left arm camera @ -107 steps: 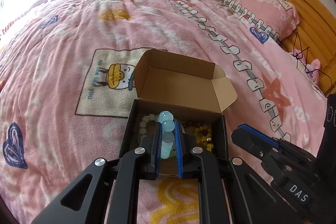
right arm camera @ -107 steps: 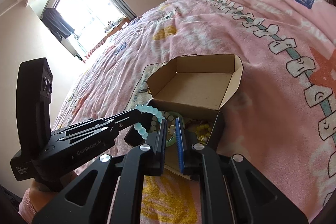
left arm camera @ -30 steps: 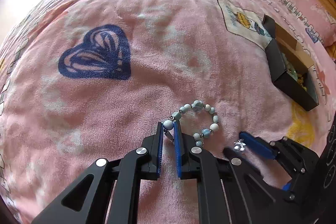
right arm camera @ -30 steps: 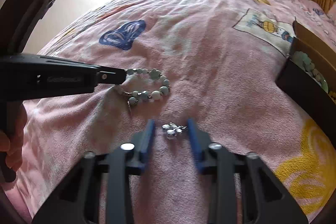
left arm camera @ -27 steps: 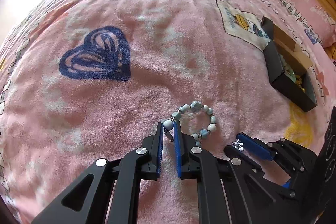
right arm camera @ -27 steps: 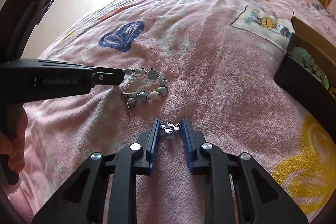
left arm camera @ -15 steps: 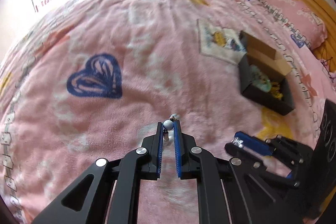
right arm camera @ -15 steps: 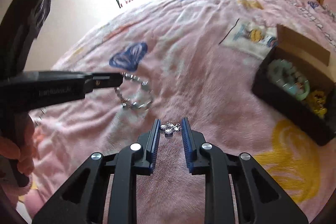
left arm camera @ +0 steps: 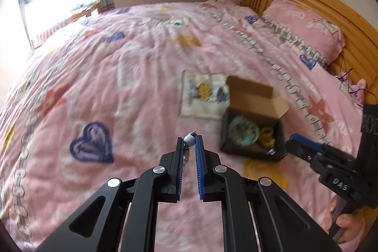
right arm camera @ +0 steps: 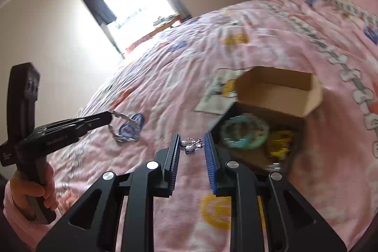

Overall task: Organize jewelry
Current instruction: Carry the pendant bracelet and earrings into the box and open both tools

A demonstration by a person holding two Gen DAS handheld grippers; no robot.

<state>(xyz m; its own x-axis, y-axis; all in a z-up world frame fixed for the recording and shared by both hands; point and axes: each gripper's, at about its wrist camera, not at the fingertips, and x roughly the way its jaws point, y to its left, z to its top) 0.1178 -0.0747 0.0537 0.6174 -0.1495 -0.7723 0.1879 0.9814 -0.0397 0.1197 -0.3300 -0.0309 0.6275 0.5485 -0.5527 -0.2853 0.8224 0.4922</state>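
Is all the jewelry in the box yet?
Not yet. Done: a teal bracelet and yellow beads lie in the box. In hand: the left gripper pinches a beaded bracelet, and the right gripper holds a silver charm. Left: putting both in the box.

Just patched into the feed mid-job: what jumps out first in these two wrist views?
Both grippers carry jewelry in the air above the pink bedspread: the left gripper pinches a beaded bracelet by one pale bead, and the right gripper holds a small silver charm piece. Ahead and to the right lies the open cardboard box, with a teal bead bracelet and yellow beads inside.
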